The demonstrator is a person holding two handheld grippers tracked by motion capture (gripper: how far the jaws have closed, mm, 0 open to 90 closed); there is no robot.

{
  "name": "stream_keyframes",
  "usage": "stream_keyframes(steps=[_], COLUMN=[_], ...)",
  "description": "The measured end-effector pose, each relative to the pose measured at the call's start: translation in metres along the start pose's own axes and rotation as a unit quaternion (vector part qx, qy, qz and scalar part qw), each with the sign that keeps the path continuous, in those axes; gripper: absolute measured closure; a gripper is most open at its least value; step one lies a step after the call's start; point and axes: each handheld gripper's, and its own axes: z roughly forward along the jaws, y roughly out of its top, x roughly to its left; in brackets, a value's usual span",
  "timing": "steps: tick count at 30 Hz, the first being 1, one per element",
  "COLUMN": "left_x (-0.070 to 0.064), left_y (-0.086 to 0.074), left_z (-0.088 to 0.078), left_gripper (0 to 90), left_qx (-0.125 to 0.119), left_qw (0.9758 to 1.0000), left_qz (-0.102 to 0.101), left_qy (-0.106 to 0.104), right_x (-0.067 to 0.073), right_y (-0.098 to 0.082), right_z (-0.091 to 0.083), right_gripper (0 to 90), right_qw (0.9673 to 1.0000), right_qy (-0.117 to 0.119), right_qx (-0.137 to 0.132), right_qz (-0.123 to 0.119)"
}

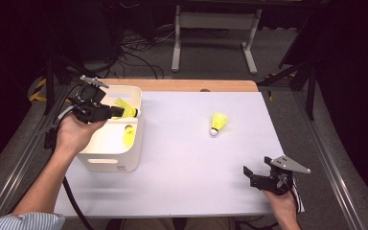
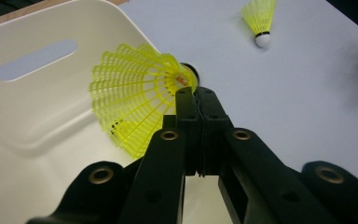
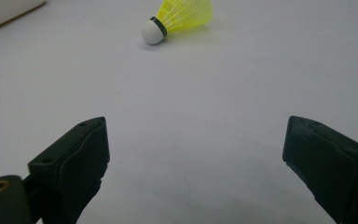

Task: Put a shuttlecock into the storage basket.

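Shuttlecocks are going into the white bin (image 1: 120, 163): one lies inside (image 1: 129, 135), another (image 2: 135, 100), a yellow mesh skirt on a white cork, hangs over the bin pinched in the closed left gripper (image 2: 196, 95). A third (image 1: 218, 123) lies on the white table (image 1: 191, 182), well apart. Right gripper (image 3: 193, 154) rests wide open, empty

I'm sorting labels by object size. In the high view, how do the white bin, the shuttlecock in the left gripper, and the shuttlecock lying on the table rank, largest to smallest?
1. white bin, by far the largest.
2. and 3. shuttlecock in the left gripper and shuttlecock lying on the table: these look about alike, so no ranking between them; the left gripper hides part of the held one.
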Motion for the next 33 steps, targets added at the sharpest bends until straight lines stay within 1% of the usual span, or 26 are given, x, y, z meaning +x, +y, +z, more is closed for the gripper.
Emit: stream_keyframes(steps=[4, 5, 7, 12, 13, 15, 17, 23, 25, 29, 30, 32, 33], left_x=[0.004, 0.005, 0.006, 0.011, 0.013, 0.015, 0.018, 0.026, 0.027, 0.030, 0.030, 0.032, 0.032], left_y=[-0.002, -0.003, -0.004, -0.007, -0.008, -0.009, -0.010, -0.014, -0.015, -0.015, -0.016, -0.016, -0.016], left_z=[-0.001, 0.000, 0.000, 0.002, 0.005, 0.006, 0.008, 0.018, 0.020, 0.025, 0.026, 0.029, 0.030], left_gripper=[89.5, 89.5, 89.5, 89.5, 89.5, 89.5, 89.5, 89.5, 89.5, 89.5, 89.5, 89.5, 89.5], left_qx=[0.001, 0.001, 0.002, 0.006, 0.009, 0.009, 0.012, 0.018, 0.021, 0.022, 0.023, 0.024, 0.026], left_qw=[1.0000, 1.0000, 0.9999, 0.9997, 0.9995, 0.9995, 0.9992, 0.9985, 0.9983, 0.9981, 0.9979, 0.9978, 0.9976], left_qz=[-0.005, -0.005, -0.008, -0.015, -0.016, -0.015, -0.024, -0.033, -0.037, -0.038, -0.043, -0.043, -0.046], left_qy=[0.002, 0.006, 0.007, 0.017, 0.025, 0.027, 0.030, 0.039, 0.039, 0.043, 0.043, 0.044, 0.044], right_x=[0.000, 0.000, 0.000, 0.000, 0.000, 0.000, 0.000, -0.001, -0.001, -0.001, -0.001, -0.001, -0.001], right_y=[0.000, 0.000, 0.000, 0.000, 0.000, 0.000, 0.000, 0.000, 0.000, 0.000, 0.000, 0.000, 0.000], right_z=[0.000, 0.000, 0.000, 0.000, 0.000, 0.000, 0.000, 0.000, 0.000, 0.000, 0.000, 0.000, 0.000], right_gripper=[7.8, 7.8, 7.8, 7.8, 7.8, 7.8, 7.8, 7.8, 7.8, 7.8, 7.8, 7.8, 7.8], right_qw=[1.0000, 1.0000, 1.0000, 1.0000, 1.0000, 1.0000, 1.0000, 1.0000, 1.0000, 1.0000, 1.0000, 1.0000, 1.0000], right_qy=[0.000, 0.000, 0.001, 0.001, 0.001, 0.001, 0.002, 0.002, 0.002, 0.002, 0.002, 0.002, 0.002], right_qx=[0.000, 0.000, 0.001, -0.001, 0.000, 0.000, 0.000, -0.001, -0.001, -0.002, -0.002, -0.002, -0.002], right_qz=[0.000, -0.001, 0.000, 0.000, 0.000, 0.000, 0.000, 0.001, 0.002, 0.002, 0.002, 0.002, 0.002])
